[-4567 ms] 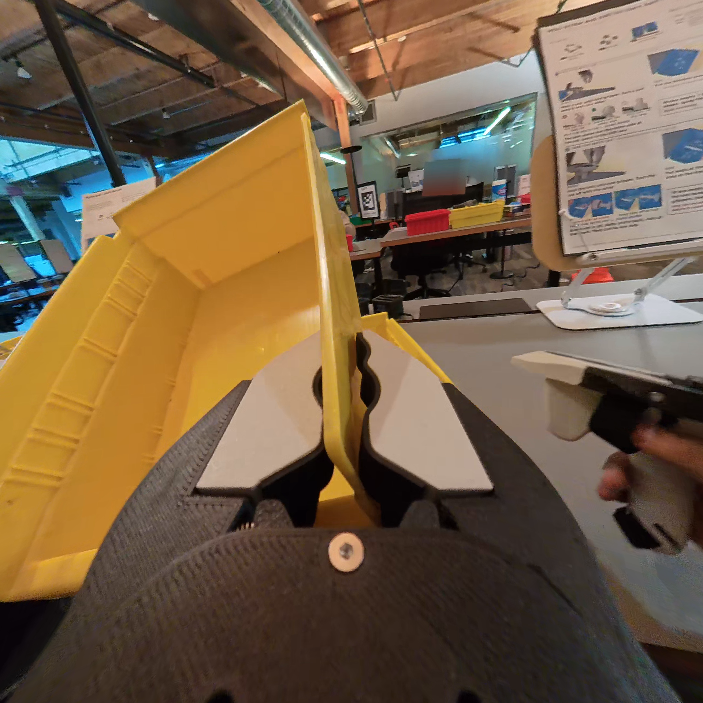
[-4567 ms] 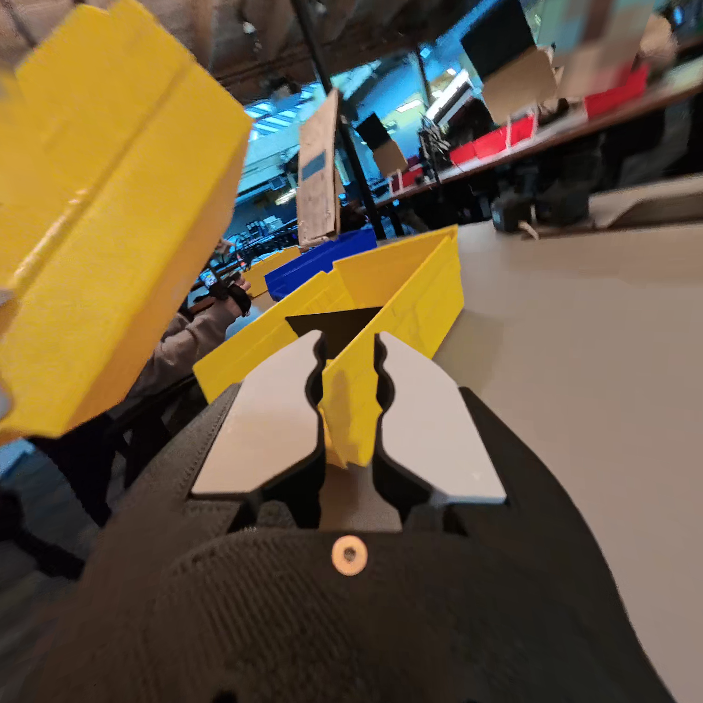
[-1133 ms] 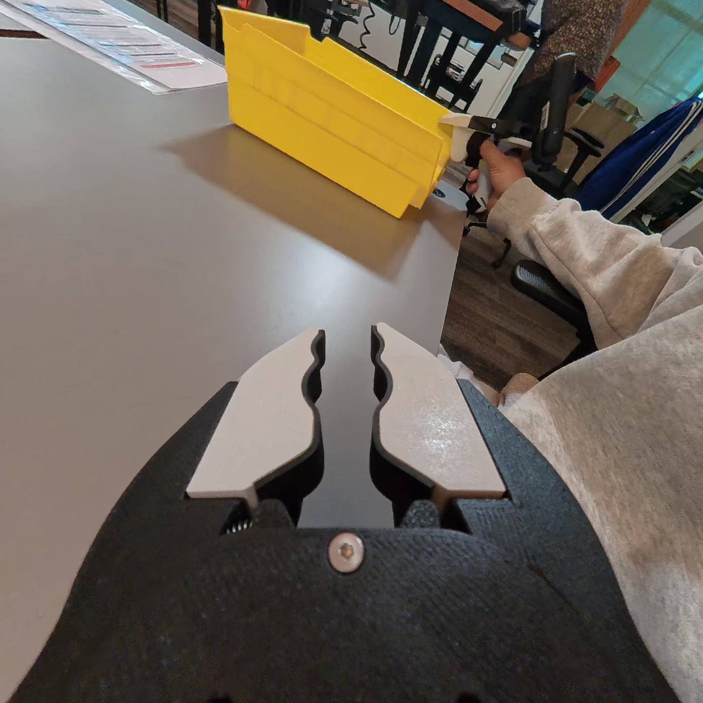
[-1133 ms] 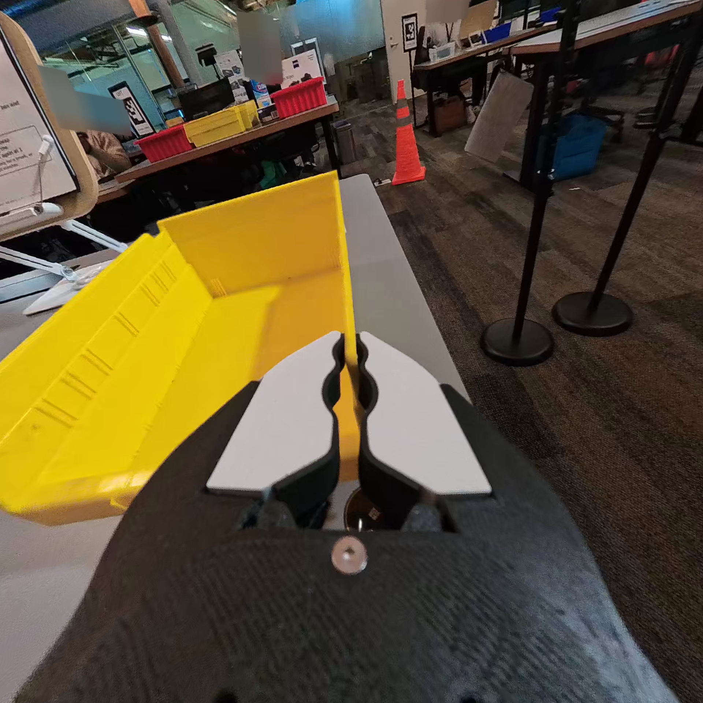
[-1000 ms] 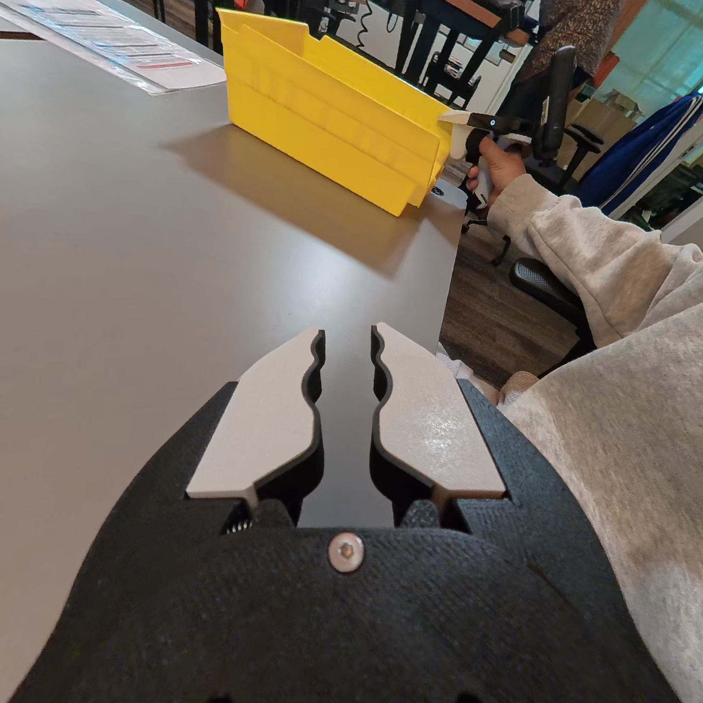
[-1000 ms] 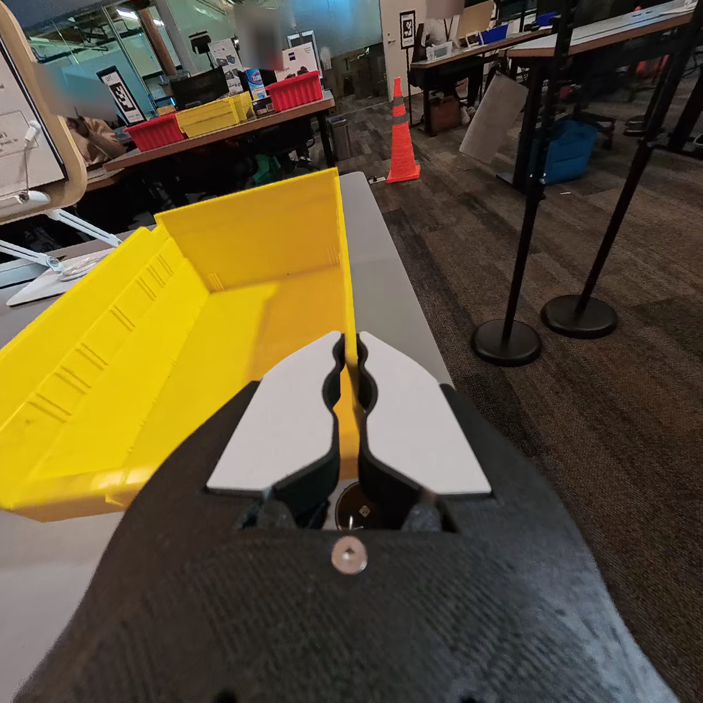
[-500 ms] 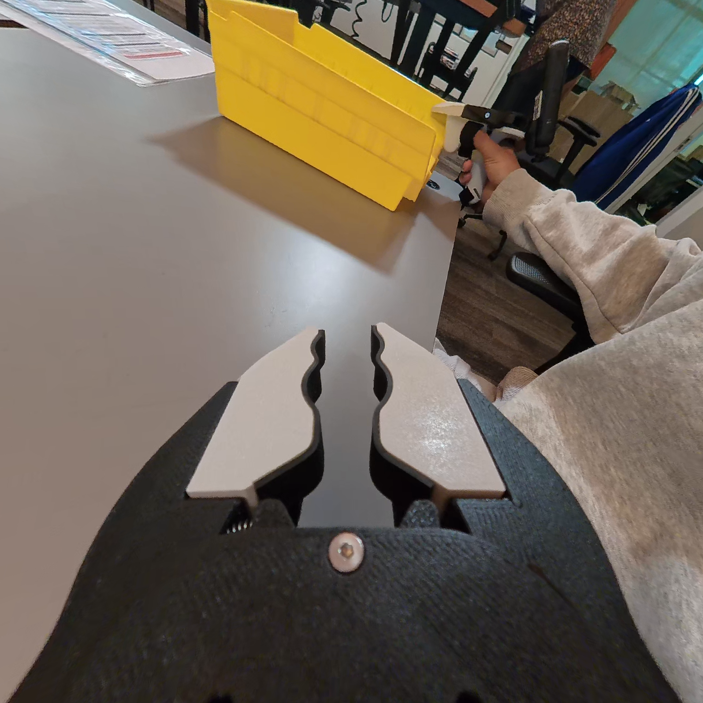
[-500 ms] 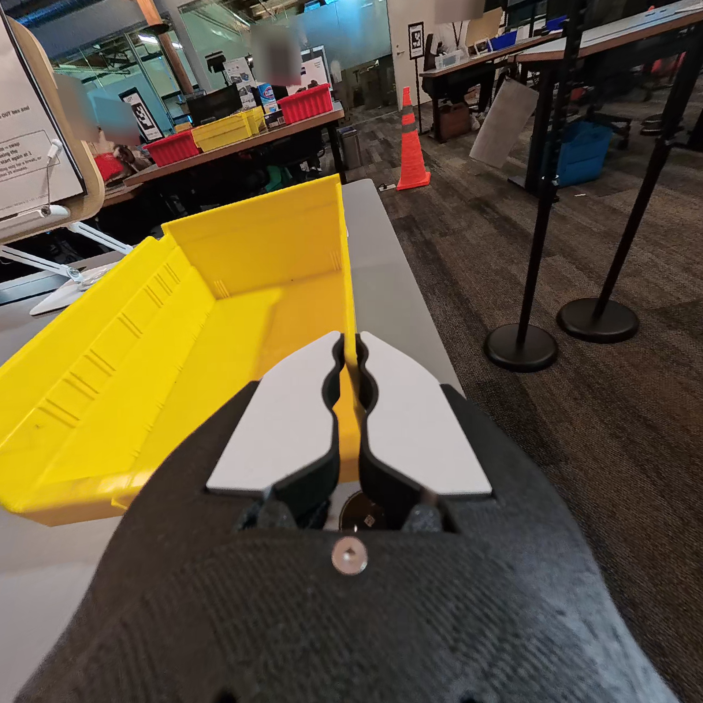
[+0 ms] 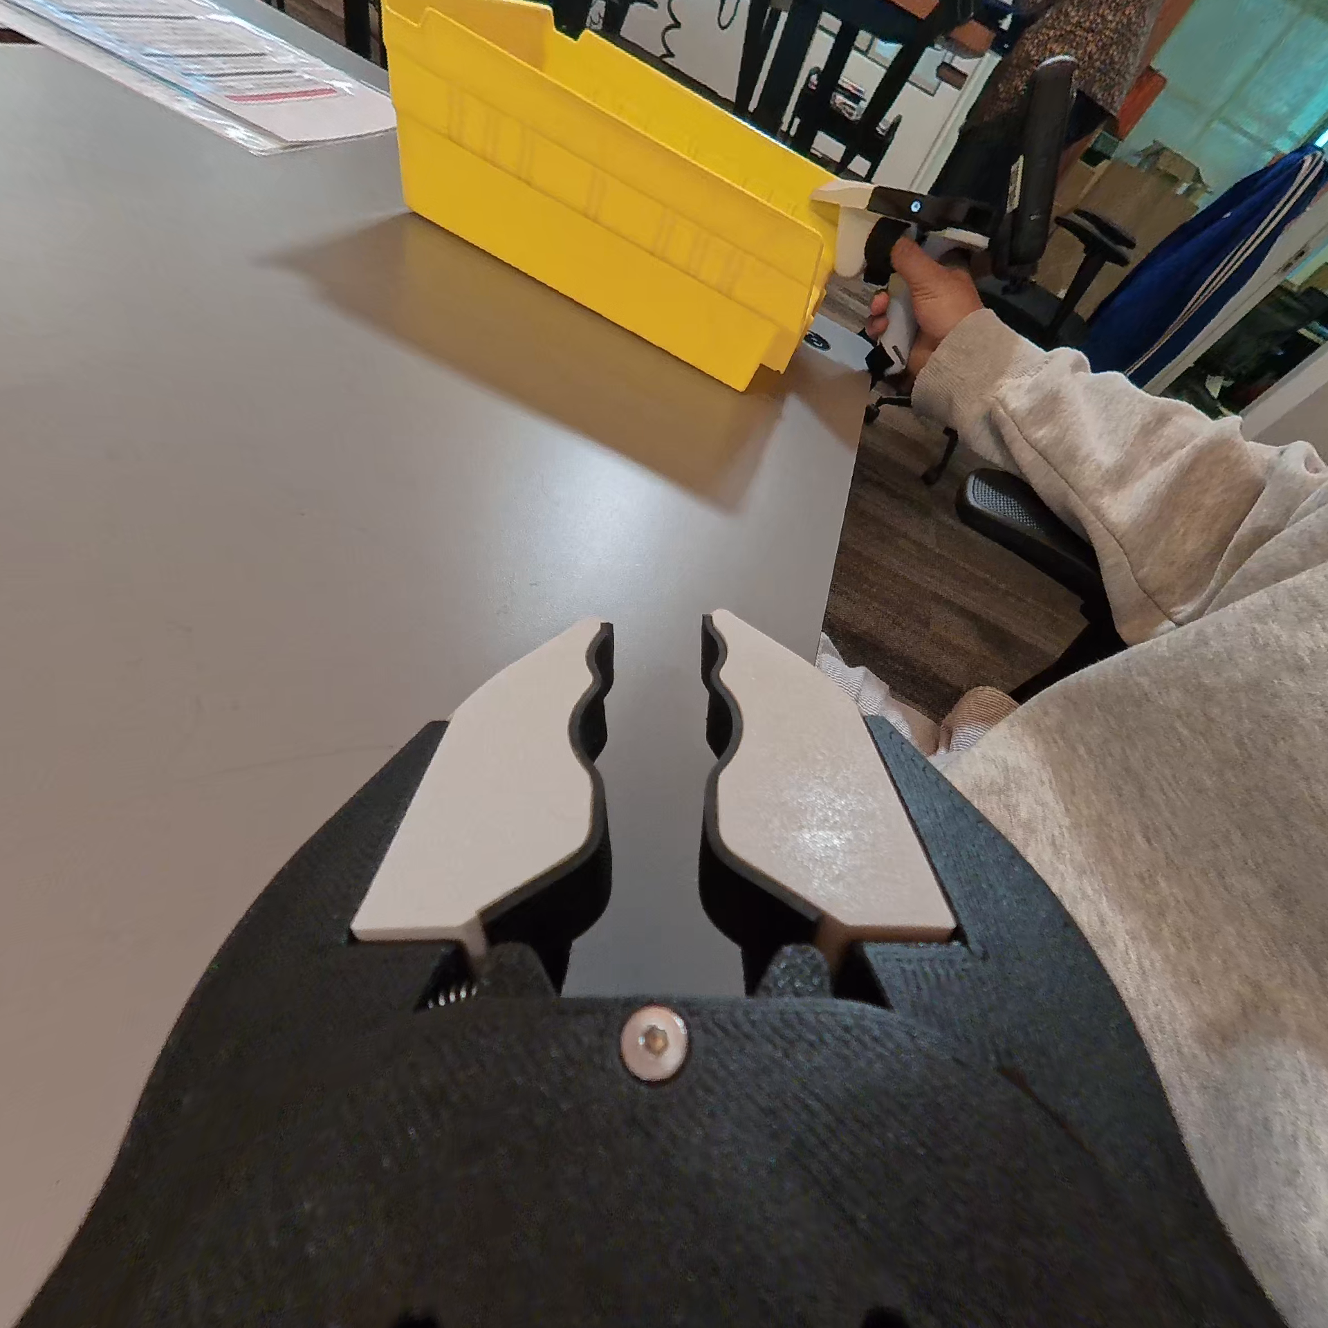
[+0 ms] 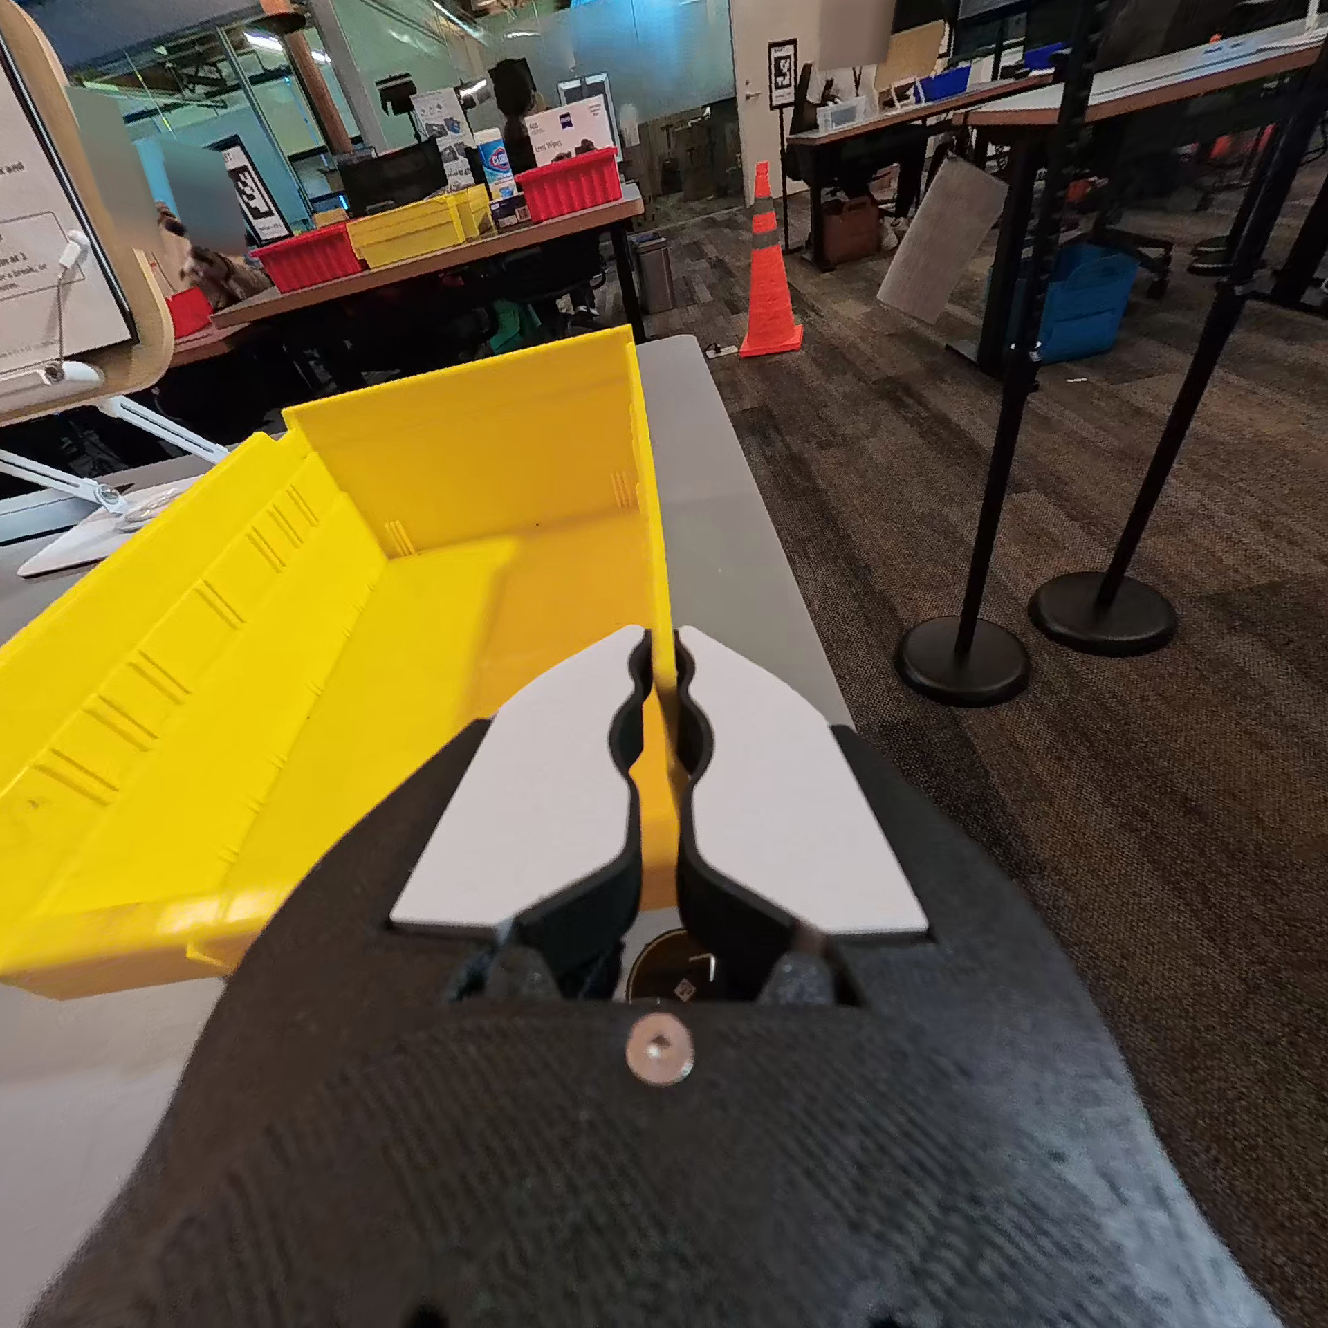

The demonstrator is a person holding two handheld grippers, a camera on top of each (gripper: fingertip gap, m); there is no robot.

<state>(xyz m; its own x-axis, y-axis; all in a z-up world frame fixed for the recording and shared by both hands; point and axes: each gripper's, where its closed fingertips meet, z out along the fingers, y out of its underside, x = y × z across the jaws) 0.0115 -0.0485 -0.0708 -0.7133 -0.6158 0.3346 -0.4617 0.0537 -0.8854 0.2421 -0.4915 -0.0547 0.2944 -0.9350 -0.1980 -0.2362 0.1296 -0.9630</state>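
Right claw (image 10: 657, 636): pinched on the thin right side wall of the yellow bin (image 10: 302, 690), one finger inside the bin and one outside, close to the bin's near end. In the left wrist view the same claw (image 9: 837, 215) shows far off at the bin's end, held by a hand (image 9: 927, 302) in a grey sleeve (image 9: 1121, 489).

Left claw (image 9: 657, 632): parted by a narrow gap with nothing between the fingers, over bare desk (image 9: 251, 503) near its right edge, well apart from the bin.

Bin place: it lies along the desk's right edge, its near end close to the near right corner; whether it rests flat or is slightly lifted cannot be told. It is empty inside.

Bin handling: likely light, being empty moulded plastic, and fairly stiff thanks to the ribs along its long walls. The smooth wall looks slippery, so a grip on one thin wall may let the bin swing or twist about the fingers.

Where to hold: the top rim of a side wall, as the right claw does; a second hold on the opposite wall or the far end would steady it.

Around it: a laminated sheet (image 9: 215, 57) on the desk beyond the bin, a white stand (image 10: 93, 517) by its far left, a black round fitting (image 10: 668, 966) in the desk under the right claw, and post bases (image 10: 963, 661) on the carpet to the right.
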